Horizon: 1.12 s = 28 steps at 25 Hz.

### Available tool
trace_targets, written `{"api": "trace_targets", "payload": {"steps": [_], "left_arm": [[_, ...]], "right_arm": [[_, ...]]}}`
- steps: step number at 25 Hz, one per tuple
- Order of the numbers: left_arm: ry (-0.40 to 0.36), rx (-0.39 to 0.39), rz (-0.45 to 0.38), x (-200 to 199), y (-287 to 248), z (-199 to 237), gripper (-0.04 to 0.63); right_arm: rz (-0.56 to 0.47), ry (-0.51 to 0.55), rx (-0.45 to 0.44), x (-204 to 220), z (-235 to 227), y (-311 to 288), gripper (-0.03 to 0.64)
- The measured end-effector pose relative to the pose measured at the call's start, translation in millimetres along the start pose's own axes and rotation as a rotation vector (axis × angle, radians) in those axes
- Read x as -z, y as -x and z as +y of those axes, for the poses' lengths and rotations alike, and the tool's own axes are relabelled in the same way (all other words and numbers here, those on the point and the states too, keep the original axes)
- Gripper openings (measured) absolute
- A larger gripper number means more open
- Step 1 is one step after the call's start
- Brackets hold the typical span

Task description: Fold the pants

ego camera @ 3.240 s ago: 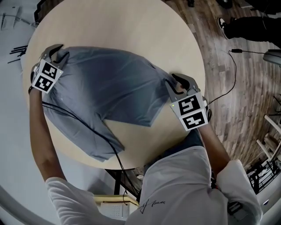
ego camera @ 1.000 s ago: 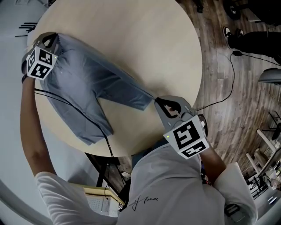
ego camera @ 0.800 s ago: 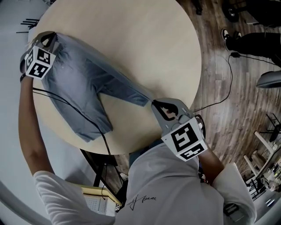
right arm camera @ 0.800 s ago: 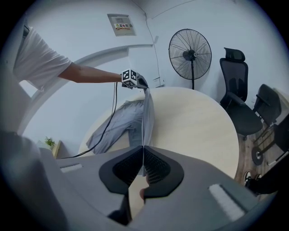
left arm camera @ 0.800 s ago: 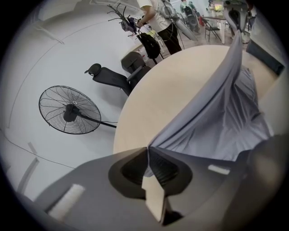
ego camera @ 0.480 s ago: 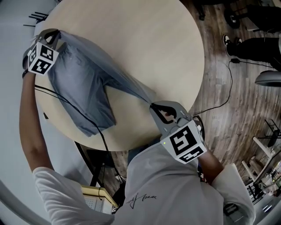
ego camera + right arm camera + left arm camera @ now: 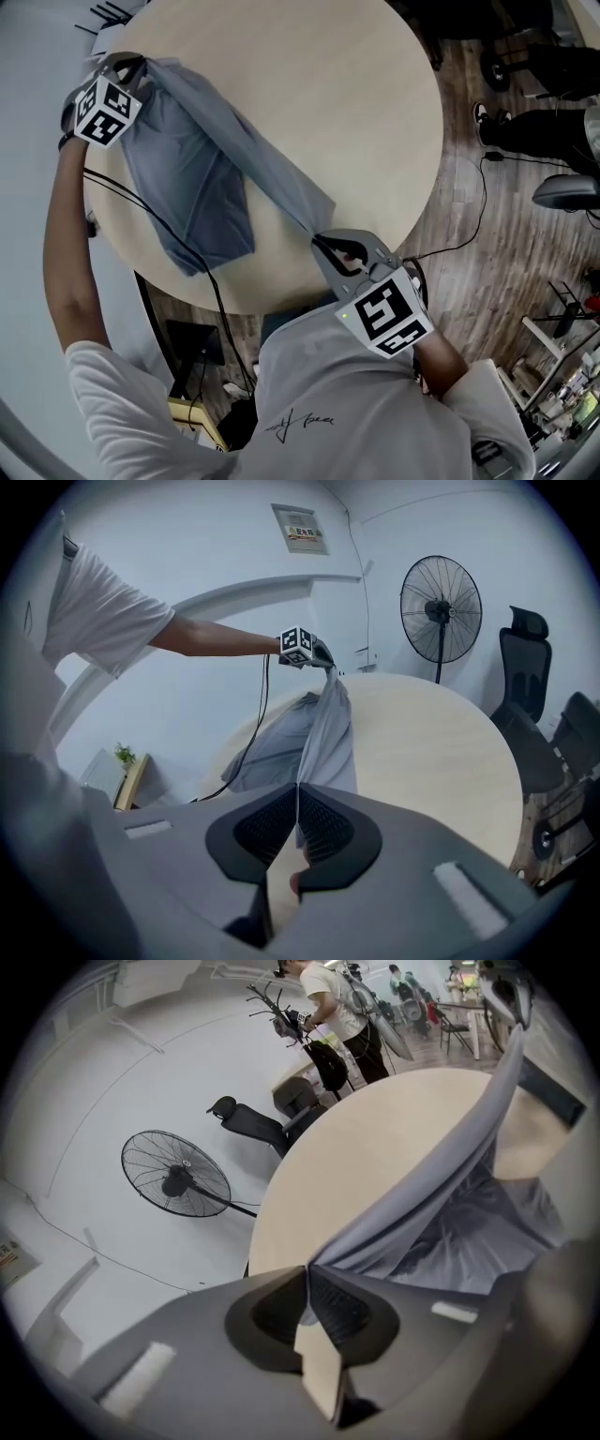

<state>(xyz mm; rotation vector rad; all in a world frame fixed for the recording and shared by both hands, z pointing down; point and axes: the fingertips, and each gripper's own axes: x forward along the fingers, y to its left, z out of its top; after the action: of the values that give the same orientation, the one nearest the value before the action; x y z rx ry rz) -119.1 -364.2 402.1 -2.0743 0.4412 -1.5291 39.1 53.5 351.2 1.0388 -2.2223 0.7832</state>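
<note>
Our left tool (image 7: pixel 132 63) and right tool (image 7: pixel 320 243) each pinch a pants (image 7: pixel 199 173) edge, cloth stretched between them, with lots of open counter (image 7: pixel 361 103) alongside.

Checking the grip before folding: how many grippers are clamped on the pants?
2. Left gripper holds the pants at the table's far-left edge; right gripper, at its near edge.

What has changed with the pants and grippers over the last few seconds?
The right gripper has drawn its end of the pants back to the near edge of the table, and both grippers have lifted, so the cloth, earlier spread flat, now hangs from a taut edge between them. Nothing was let go: the left gripper and the right stay shut on the same ends.
</note>
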Motion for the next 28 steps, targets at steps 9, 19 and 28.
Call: {"api": "trace_targets", "payload": {"steps": [9,19,28], "left_arm": [[0.036,-0.027,0.007,55,33,-10,0.064],[0.047,-0.039,0.019,103,35,-12,0.064],[0.019,-0.031,0.007,123,21,-11,0.064]], "right_arm": [[0.013,0.038,-0.101,-14,69,-29,0.003],[0.025,0.065,-0.194,-30,131,-72,0.003],[0.028,0.096,-0.34,-54,193,-122,0.003]]}}
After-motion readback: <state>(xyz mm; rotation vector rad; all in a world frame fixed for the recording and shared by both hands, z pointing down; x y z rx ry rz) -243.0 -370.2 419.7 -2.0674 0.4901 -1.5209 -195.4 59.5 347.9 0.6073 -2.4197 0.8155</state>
